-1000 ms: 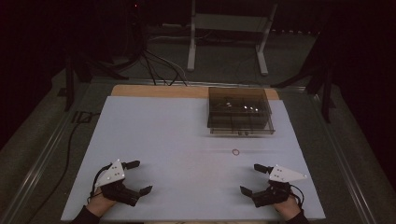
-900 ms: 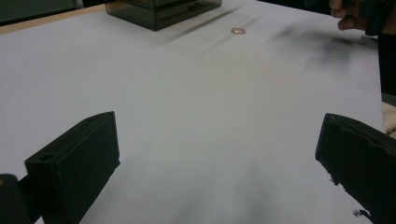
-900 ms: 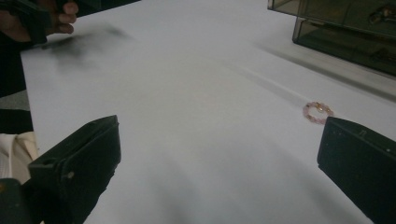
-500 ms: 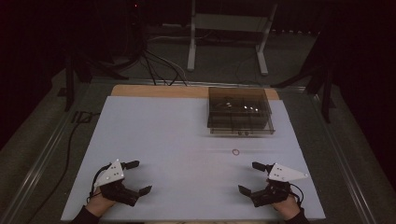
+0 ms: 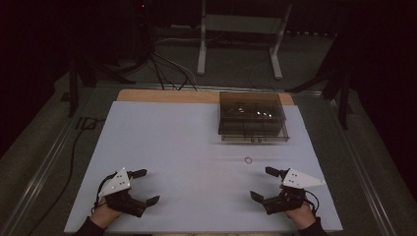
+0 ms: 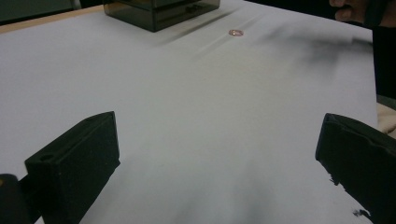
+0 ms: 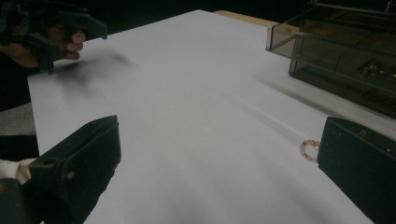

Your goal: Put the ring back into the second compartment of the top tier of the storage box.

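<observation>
**Both sets of jaws spread wide, bracelet lying free near the box**

Fingers first: on your right gripper (image 5: 268,186) the two black jaws stand wide apart with nothing between them, and the same holds for your left gripper (image 5: 143,187), whose jaws are spread over bare white sheet. Neither one touches or holds anything.

Your right gripper rests near the bench's front edge toward its right corner, with its grey three-cornered plate on top. Your left gripper sits near the front edge toward the left corner, well apart from the right one.

The small pink beaded bracelet (image 5: 248,159), a closed ring, lies flat on the white sheet covering the bench (image 5: 167,142). It is ahead of your right gripper, between that gripper and the box, and nearer the bench's right edge than its left. In the right gripper view the bracelet (image 7: 308,150) shows just beside the inner face of the jaw on that view's right; whether they touch cannot be told there.

The smoked transparent plastic drawer box (image 5: 252,117) stands near the far right corner of the bench, just beyond the bracelet and not touching it. Small items inside it are too dim to make out.
</observation>
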`<state>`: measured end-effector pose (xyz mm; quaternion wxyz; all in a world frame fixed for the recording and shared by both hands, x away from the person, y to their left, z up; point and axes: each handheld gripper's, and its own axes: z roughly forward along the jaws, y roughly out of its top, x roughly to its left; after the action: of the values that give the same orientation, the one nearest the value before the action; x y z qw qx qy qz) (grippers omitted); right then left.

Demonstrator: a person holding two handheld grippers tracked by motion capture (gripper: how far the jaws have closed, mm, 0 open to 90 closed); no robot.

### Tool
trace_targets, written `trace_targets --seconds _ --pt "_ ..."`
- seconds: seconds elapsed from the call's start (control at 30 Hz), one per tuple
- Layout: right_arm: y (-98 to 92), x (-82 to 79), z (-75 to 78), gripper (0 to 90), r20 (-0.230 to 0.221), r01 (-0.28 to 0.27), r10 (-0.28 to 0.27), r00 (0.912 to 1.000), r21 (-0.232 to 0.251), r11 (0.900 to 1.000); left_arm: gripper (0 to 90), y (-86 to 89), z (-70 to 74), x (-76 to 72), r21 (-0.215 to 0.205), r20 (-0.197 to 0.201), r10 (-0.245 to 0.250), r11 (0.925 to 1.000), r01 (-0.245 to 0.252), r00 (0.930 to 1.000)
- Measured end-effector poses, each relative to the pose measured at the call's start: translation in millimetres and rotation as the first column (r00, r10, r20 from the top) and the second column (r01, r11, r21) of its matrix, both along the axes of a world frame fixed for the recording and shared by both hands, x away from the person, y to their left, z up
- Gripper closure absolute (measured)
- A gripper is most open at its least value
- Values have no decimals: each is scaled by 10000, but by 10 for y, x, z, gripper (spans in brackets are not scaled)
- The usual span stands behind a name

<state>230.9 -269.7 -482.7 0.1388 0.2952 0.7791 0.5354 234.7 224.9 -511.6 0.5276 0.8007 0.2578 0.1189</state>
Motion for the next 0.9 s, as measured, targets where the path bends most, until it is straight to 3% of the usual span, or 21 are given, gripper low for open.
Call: trace_targets --seconds 0.9 --pt "29 204 4 0 -60 502 -503 9987 -135 9986 8 3 0 1 -19 32 -2 10000 2 10000"
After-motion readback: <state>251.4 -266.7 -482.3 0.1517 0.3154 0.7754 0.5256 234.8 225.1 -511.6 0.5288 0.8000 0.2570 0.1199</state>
